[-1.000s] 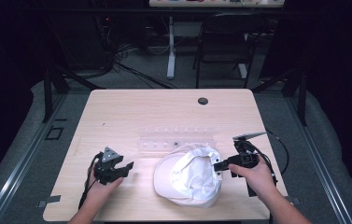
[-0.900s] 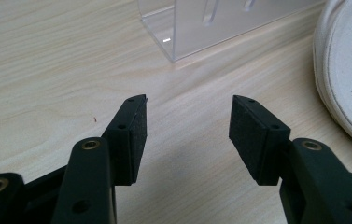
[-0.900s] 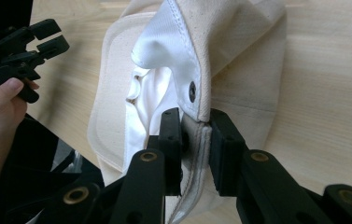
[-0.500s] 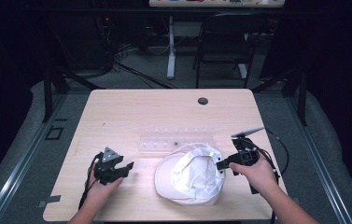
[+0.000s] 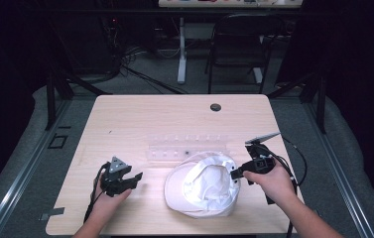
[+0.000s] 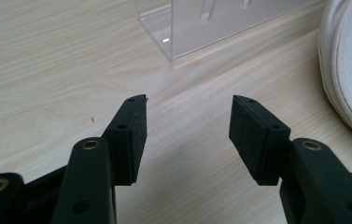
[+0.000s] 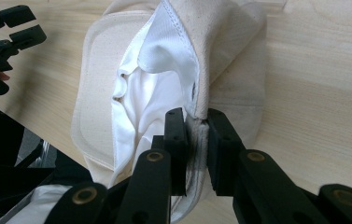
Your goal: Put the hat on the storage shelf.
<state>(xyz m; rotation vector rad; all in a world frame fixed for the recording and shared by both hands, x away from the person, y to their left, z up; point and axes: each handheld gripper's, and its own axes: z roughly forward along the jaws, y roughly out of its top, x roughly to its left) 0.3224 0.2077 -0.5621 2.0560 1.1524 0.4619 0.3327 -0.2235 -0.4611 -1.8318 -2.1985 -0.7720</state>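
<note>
Hat fabric (image 7: 220, 51) is pinched between the right tongs (image 7: 197, 126): in the right gripper view the two black pads are seen pressed on a fold of the cream brim, just where the white lining meets the outer cloth. These jaws have just been closing, with that fold between them. In the high view the right tongs (image 5: 235, 172) are found at the hat's (image 5: 202, 186) right edge, held by the right hand (image 5: 269, 179), whose cable is looped behind it on the desk (image 5: 140, 119).

The left tongs (image 6: 187, 126) are spread apart with nothing between them; bare wood is seen between the pads. In the high view the left tongs (image 5: 136, 177) are held low over the desk, near the hat's left side but apart from it.

The hat is laid crown down near the front edge of the desk, between the two hands, its hollow turned upward. Just behind it a clear plastic rack (image 5: 187, 147) is seen, touching or nearly touching the hat's far rim; which cannot be told. A small dark disc (image 5: 216, 107) is set well apart near the far edge.

The step in hand is judged to be the first grasp on the brim. For the next move, a firm hold is called for, and probably a second grasp by the left tongs on the opposite rim before the hat is lifted or turned.
</note>
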